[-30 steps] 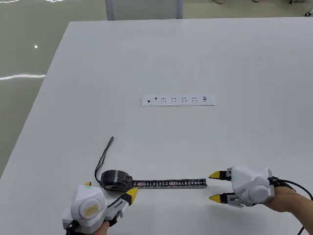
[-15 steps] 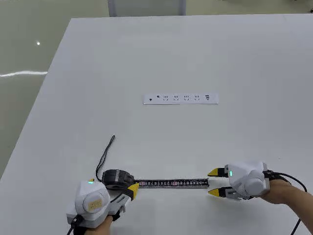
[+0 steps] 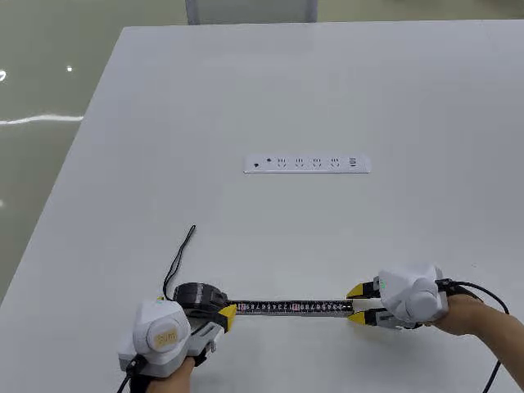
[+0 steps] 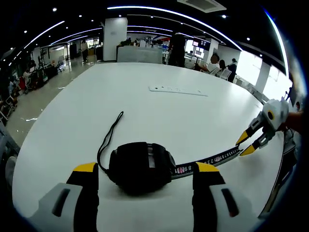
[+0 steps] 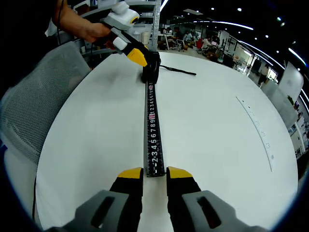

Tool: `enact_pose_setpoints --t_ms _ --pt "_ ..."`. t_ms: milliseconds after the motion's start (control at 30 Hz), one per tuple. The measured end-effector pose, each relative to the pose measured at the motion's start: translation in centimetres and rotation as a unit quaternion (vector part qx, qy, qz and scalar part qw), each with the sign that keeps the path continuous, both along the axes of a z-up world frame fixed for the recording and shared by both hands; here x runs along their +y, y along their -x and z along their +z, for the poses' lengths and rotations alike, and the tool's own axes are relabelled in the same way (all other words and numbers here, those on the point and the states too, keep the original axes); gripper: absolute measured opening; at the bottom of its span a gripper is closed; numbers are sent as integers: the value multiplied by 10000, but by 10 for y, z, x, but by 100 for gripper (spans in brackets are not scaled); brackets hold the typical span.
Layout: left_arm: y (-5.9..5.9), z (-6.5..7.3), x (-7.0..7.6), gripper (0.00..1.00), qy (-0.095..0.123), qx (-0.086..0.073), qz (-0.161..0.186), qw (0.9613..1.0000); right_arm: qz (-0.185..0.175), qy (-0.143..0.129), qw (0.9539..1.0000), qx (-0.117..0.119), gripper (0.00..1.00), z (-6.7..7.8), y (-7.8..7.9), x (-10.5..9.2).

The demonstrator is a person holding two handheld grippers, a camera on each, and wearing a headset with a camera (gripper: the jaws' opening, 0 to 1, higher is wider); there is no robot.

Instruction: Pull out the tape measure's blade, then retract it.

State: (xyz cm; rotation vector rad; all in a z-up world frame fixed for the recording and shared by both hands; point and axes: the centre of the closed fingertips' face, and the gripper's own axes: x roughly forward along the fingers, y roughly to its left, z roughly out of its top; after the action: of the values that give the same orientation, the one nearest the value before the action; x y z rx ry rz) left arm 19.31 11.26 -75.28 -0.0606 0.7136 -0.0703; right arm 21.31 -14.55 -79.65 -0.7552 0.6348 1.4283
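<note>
1. Nearest me, my left gripper (image 4: pixel 146 170) stands wide open, with one yellow-tipped jaw on each side of the tape measure's black case (image 3: pixel 199 297). I see a gap on both sides, so it has hold of nothing.
2. The case lies on the white table (image 3: pixel 344 90), near the front edge and left of centre.
3. The blade (image 5: pixel 152 125) runs flat along the table from the case to my right gripper (image 5: pixel 155 173), numbers facing up.
4. The right gripper's jaws are narrowed to about the blade's width, with the blade's end between the yellow tips. I cannot tell whether they actually pinch it.
5. A black strap (image 3: pixel 176 262) trails loose from the case, away from me.
6. Farther back, a white power strip (image 3: pixel 307 164) lies flat, well apart from the tape.
</note>
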Motion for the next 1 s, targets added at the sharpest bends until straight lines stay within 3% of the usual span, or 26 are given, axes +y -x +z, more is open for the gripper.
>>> enact_pose_setpoints --t_ms 267,533,800,1000 --pt "-5 -14 2 75 24 17 18 10000 60 7 10000 -3 15 0 2 0" --pt "-6 -16 7 75 -31 -6 57 10000 323 123 9994 -3 14 -1 2 1" --pt "-5 -12 4 75 -41 -1 178 9998 341 187 9992 -30 12 0 1 1" --pt "-9 -10 2 74 92 12 355 9993 378 220 9990 -88 12 1 2 1"
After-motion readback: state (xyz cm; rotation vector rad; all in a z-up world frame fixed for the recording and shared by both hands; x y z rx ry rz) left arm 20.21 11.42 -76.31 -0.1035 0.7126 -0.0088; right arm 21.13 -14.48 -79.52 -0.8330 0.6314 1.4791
